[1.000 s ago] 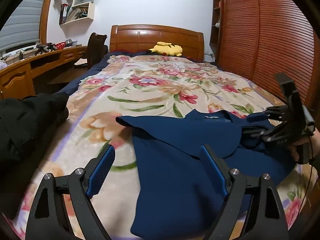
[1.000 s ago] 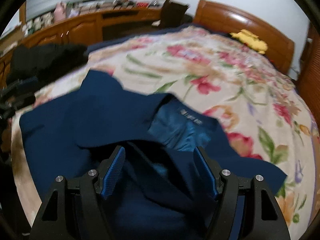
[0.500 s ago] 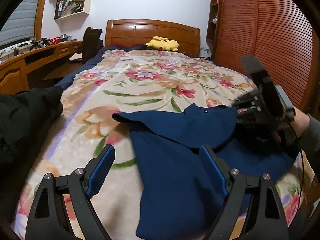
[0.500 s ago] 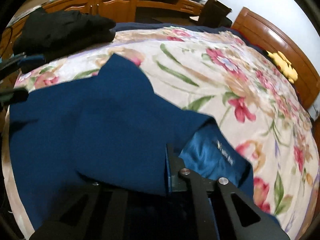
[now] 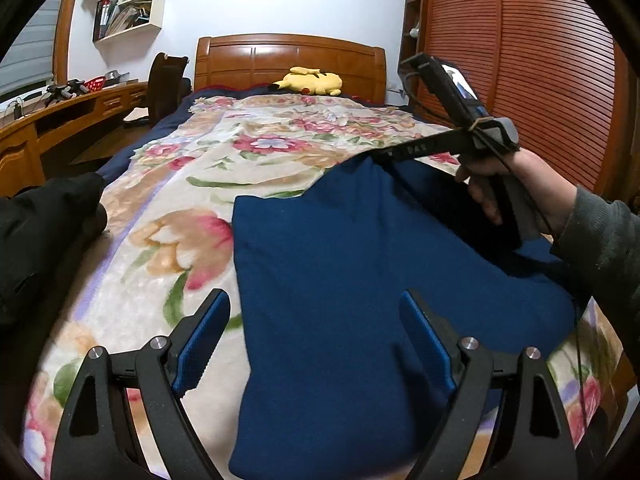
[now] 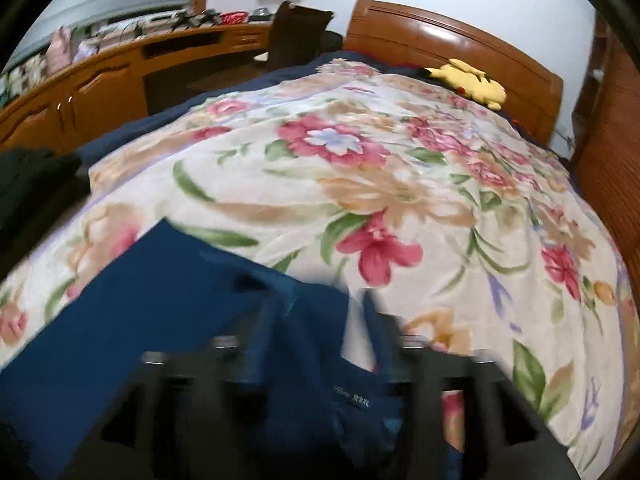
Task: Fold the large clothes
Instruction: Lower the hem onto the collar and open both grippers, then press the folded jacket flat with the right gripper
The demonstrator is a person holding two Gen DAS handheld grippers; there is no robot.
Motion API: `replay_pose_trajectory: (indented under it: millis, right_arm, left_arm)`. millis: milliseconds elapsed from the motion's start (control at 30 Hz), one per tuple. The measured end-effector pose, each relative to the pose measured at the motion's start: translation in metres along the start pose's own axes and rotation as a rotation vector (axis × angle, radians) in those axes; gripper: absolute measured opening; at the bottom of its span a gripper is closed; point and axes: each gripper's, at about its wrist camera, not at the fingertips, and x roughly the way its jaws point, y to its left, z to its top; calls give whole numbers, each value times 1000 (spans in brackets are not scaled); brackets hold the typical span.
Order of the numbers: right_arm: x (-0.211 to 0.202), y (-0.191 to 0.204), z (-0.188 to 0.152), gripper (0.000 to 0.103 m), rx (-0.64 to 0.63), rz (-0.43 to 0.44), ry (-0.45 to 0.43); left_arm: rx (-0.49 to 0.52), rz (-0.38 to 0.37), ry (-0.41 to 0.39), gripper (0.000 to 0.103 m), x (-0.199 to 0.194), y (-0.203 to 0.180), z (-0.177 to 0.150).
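Blue garment point(image 5: 340, 280) beneath left tongs point(image 5: 316, 344)

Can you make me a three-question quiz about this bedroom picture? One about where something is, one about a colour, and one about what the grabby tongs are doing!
1. Where is the yellow plush toy?
A. at the far end of the bed, by the headboard
B. on the desk
C. on the blue garment

2. What colour is the garment lying on the floral blanket?
A. red
B. dark blue
C. white

3. How do the left tongs stand?
A. shut tight on the blanket
B. clamped on the toy
C. open, holding nothing

Answers: 1 A, the toy lies right under the wooden headboard. 2 B, the cloth is deep blue all over. 3 C, both blue pads stand wide apart above the garment.
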Motion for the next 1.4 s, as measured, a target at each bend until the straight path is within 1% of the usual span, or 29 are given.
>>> replay_pose_trajectory:
  millis: [100, 233, 267, 300, 400, 500, 600, 667, 833, 1000, 1100, 1200, 1300, 1400]
  right_arm:
    - [-16, 7, -1, 59, -31, -26, -33]
    - [-50, 7, -9, 63, -76, 0, -60]
    - [-55, 7, -11, 67, -88, 0, -58]
    - [-60, 3, -13, 68, -107, -1, -44]
    - [-65, 2, -17, 68, -166, -7, -9]
    - [-71, -5, -27, 68, -146, 43, 34]
    - [-83, -16, -43, 68, -140, 24, 16]
    - [-92, -30, -58, 68, -109, 22, 7]
    - [-109, -60, -93, 68, -58, -6, 27]
    - [-135, -73, -119, 68, -11, 8, 17]
    - [-138, -69, -129, 68, -18, 24, 42]
    - [-141, -60, -133, 68, -54, 37, 68]
    - [-131, -53, -135, 68, -110, 12, 109]
    - [-117, -55, -131, 68, -119, 3, 156]
  left_arm:
    - [0, -14, -8, 87, -1, -3, 2]
    - [9, -34, -20, 87, 0, -12, 6]
    - [10, -39, -24, 87, 0, -15, 7]
    - [14, -45, -30, 87, 0, -20, 8]
    - [29, -58, -40, 87, -1, -32, 9]
    - [49, -74, -45, 87, -1, -43, 10]
    - [71, -87, -43, 87, 0, -55, 9]
    - [84, -92, -37, 87, 1, -61, 8]
    - [101, -100, -17, 87, 5, -68, 4]
    - [98, -111, -15, 87, 7, -71, 4]
    - [101, -113, -10, 87, 9, -73, 5]
    - [106, -112, -7, 87, 10, -74, 4]
    - [108, -107, -6, 87, 11, -73, 5]
    - [105, -102, -4, 87, 11, -71, 4]
